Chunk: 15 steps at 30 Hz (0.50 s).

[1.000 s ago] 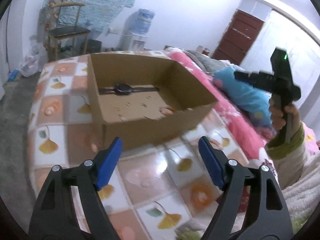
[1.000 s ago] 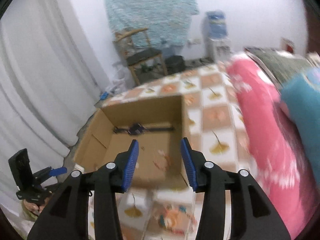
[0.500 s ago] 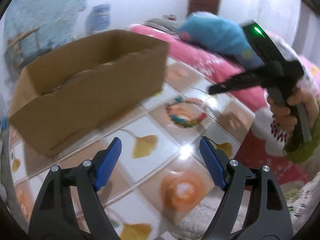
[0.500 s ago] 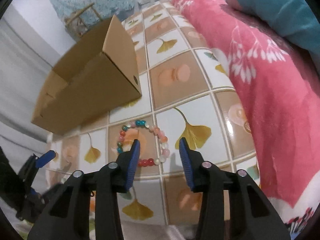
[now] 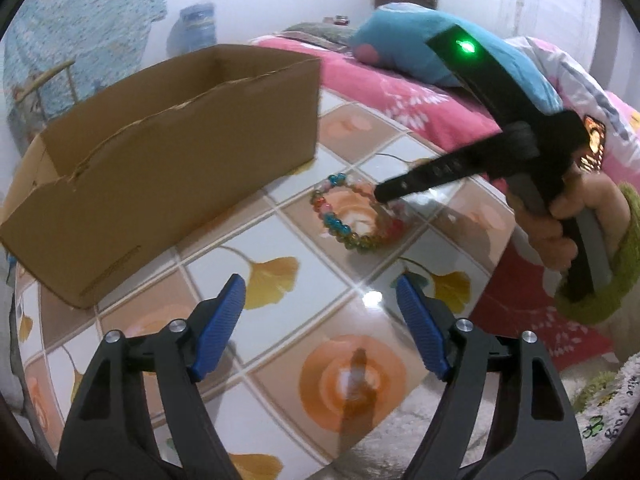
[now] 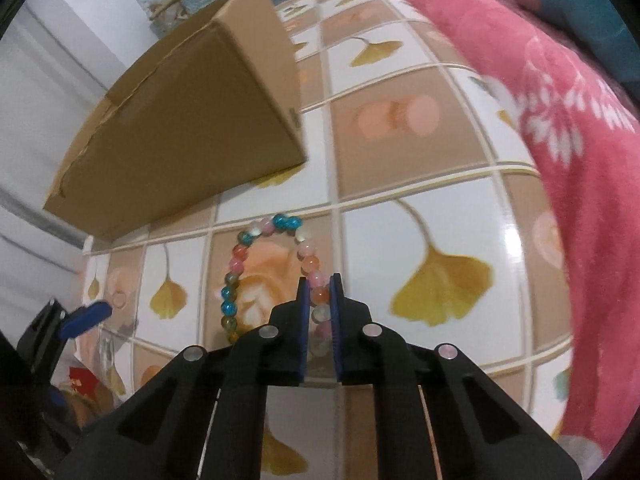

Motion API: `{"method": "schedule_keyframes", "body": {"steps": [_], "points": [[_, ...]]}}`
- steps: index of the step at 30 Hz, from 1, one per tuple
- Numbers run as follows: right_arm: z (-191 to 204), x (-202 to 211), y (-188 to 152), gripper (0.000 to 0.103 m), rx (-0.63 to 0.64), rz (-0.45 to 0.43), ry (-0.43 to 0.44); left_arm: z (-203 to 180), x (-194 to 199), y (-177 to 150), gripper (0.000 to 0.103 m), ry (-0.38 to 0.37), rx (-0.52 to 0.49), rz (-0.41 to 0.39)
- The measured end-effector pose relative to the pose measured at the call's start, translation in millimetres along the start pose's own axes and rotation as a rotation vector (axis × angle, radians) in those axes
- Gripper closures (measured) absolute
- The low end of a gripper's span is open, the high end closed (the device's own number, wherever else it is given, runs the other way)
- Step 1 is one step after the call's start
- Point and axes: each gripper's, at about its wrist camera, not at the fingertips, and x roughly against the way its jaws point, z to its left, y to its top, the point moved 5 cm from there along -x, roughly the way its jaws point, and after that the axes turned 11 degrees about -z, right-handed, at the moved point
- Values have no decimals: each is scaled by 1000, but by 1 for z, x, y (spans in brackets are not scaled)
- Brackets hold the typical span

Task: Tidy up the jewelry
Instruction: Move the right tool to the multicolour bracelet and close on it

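Only the right wrist view showed the right claw (image 6: 319, 294) pinched on the beads of the one bracelet (image 6: 267, 276), while the left view showed this claw (image 5: 384, 193) only from the side, touching the ring's far rim. The left claw (image 5: 320, 320) stood wide open and held nothing, above the tabletop (image 5: 280, 332). There was one box (image 5: 160, 152), and the bracelet (image 5: 356, 216) lay flat just beside its corner; being a round ring, it had no clear long axis.
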Motion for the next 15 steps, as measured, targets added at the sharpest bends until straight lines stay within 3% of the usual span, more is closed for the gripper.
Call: {"method": "schedule_keyframes", "body": {"steps": [12, 15], "points": [[93, -29, -18, 93, 139, 82, 194, 48, 15, -13, 34, 106, 102, 2], [108, -31, -21, 93, 190, 92, 205, 61, 19, -16, 38, 127, 140, 8]]}}
